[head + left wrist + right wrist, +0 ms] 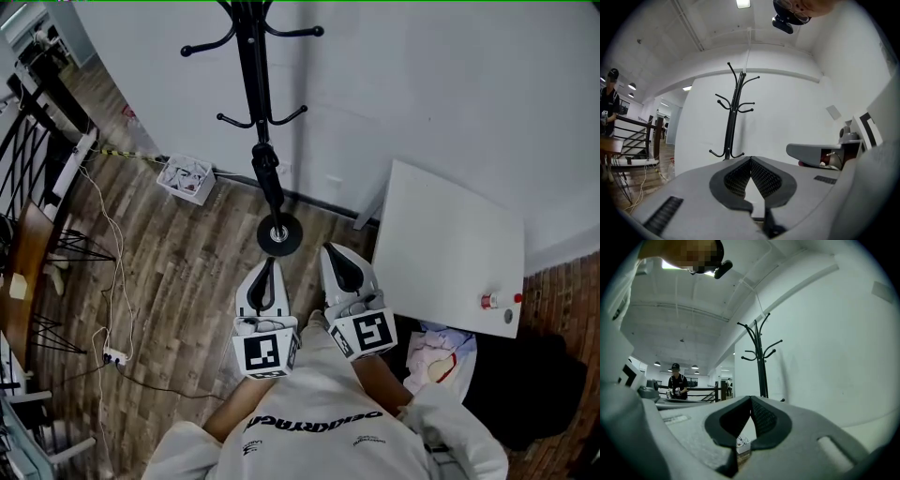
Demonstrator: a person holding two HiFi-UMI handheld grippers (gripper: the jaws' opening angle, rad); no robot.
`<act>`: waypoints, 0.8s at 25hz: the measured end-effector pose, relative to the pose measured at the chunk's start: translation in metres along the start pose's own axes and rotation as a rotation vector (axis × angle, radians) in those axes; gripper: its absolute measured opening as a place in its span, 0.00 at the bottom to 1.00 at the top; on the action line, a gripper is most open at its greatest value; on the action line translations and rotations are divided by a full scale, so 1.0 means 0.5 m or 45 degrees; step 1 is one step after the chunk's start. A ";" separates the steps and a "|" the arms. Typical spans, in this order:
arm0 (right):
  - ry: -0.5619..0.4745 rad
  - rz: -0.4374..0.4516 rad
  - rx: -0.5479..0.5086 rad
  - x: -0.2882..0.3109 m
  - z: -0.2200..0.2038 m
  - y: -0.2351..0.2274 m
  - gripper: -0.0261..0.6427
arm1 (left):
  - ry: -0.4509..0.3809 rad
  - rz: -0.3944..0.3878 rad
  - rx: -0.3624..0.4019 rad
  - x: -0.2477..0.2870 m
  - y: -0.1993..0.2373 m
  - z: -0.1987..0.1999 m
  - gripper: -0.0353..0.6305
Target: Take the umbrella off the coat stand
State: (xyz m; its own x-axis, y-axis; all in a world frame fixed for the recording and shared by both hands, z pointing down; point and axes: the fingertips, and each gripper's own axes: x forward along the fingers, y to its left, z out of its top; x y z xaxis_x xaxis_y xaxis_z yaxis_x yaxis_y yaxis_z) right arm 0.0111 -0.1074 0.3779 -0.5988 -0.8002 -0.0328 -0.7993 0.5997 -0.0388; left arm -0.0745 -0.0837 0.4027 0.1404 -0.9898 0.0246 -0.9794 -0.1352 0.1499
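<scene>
A black coat stand (251, 84) rises against the white wall, its round base (279, 234) on the wooden floor. A dark folded umbrella (268, 178) hangs along the lower pole, under the lower hooks. My left gripper (269, 266) and right gripper (336, 251) are side by side just short of the base, both pointing at the stand. Each is shut with nothing between its jaws. The stand (733, 117) shows straight ahead over the shut left gripper (750, 160). In the right gripper view the stand (760, 362) is above the shut right gripper (751, 398). I cannot make out the umbrella in either gripper view.
A white table (450, 244) stands to the right, with a small red item (487, 301) near its front edge. A printed box (187, 178) lies by the wall at left. Cables and a power strip (114, 356) trail over the floor. A person (676, 383) stands far off by a railing.
</scene>
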 end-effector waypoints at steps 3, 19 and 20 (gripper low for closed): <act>0.012 0.028 0.024 0.037 -0.010 -0.043 0.03 | 0.015 0.029 0.008 0.055 -0.007 -0.007 0.05; 0.077 0.116 0.079 0.125 -0.067 -0.165 0.03 | 0.067 0.150 0.015 0.215 -0.018 -0.058 0.05; 0.086 0.115 0.080 0.129 -0.074 -0.166 0.03 | 0.073 0.153 0.013 0.221 -0.013 -0.063 0.05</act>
State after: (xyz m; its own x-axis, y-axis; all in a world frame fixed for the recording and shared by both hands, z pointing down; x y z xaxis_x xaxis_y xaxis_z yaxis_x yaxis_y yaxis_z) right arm 0.0369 -0.2088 0.4157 -0.6717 -0.7403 0.0281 -0.7387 0.6665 -0.1010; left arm -0.0482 -0.1907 0.4354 0.0295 -0.9947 0.0981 -0.9910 -0.0164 0.1325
